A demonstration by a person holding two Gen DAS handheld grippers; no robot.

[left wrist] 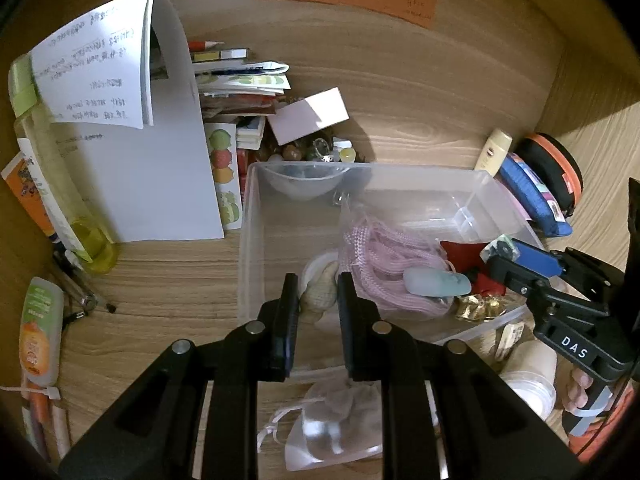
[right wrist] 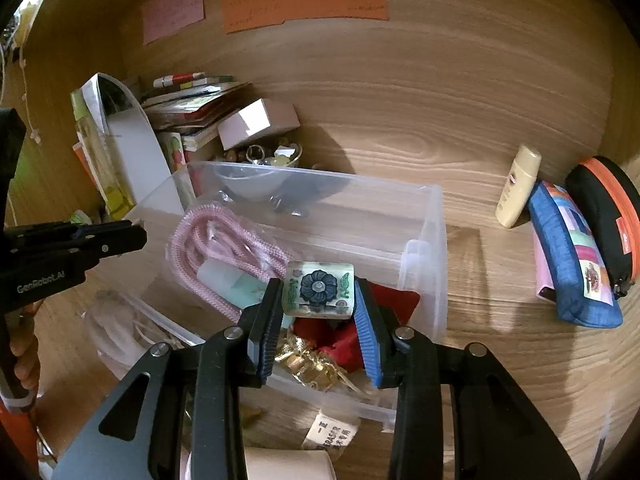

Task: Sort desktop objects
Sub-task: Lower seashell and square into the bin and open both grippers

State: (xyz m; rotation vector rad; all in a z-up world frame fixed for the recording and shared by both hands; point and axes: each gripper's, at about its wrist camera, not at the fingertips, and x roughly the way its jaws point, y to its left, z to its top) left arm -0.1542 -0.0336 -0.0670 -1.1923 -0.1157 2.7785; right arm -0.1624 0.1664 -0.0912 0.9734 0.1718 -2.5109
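A clear plastic box (left wrist: 248, 240) (right wrist: 436, 240) stands on the wooden desk. It holds a pink cord (left wrist: 384, 252) (right wrist: 224, 248), a pale green piece (left wrist: 436, 284), a red item (right wrist: 340, 340), gold ingots (right wrist: 308, 364) and a beige shell-like thing (left wrist: 320, 292). My right gripper (right wrist: 318, 282) (left wrist: 498, 250) is shut on a glossy tile (right wrist: 319, 288) with a dark flower print, just above the box's near right part. My left gripper (left wrist: 318, 280) (right wrist: 138, 236) hovers over the box's near left edge, jaws narrow and holding nothing.
White papers (left wrist: 152, 184) and a green bottle (left wrist: 60, 168) lean at the left, beside stacked books (left wrist: 240, 76), a pink carton (left wrist: 308, 116) and beads (left wrist: 316, 150). A lotion bottle (right wrist: 518, 188), blue pouch (right wrist: 576, 264) and black-orange case (right wrist: 608, 216) lie right. A mesh bag (left wrist: 332, 420) and an eraser (right wrist: 332, 432) lie in front.
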